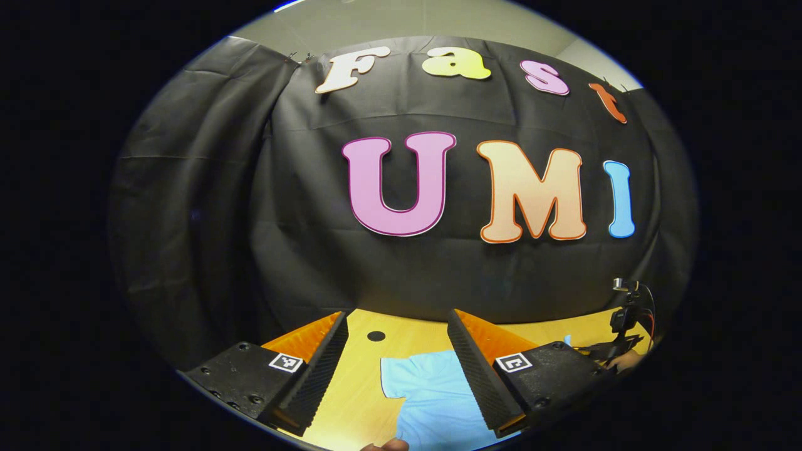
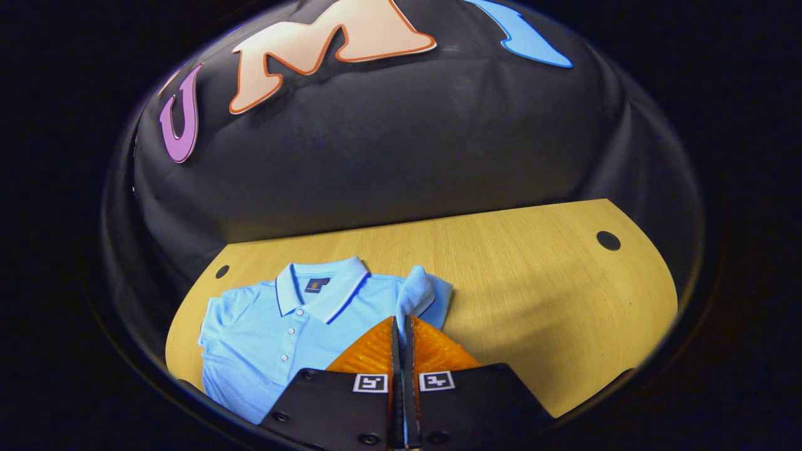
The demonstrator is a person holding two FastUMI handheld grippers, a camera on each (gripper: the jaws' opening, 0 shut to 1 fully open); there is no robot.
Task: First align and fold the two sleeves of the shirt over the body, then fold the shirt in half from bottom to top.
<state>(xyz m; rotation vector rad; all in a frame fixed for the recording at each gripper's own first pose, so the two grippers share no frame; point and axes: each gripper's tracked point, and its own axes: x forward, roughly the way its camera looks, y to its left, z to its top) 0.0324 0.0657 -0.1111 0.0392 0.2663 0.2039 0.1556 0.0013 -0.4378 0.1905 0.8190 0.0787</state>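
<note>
Folding first sleeve: right hand-held gripper (image 2: 401, 322) clamped on polo shirt (image 2: 282, 326) sleeve (image 2: 416, 294), lower centre on worktop (image 2: 532, 282). Left hand-held gripper (image 1: 398, 357) apart, idle. Other sleeve flat; bottom-to-top fold pending.

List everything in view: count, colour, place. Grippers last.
shirt: 1, light blue polo, flat on the table's near left, collar toward the wall
sleeve: 1, light blue, lifted off the table at the shirt's right side
table: 1, light wood, two dark round holes near the far edge
wall cloth: 1, black, behind the table
left gripper: 1, open, above the shirt
right gripper: 1, shut on the sleeve
</note>
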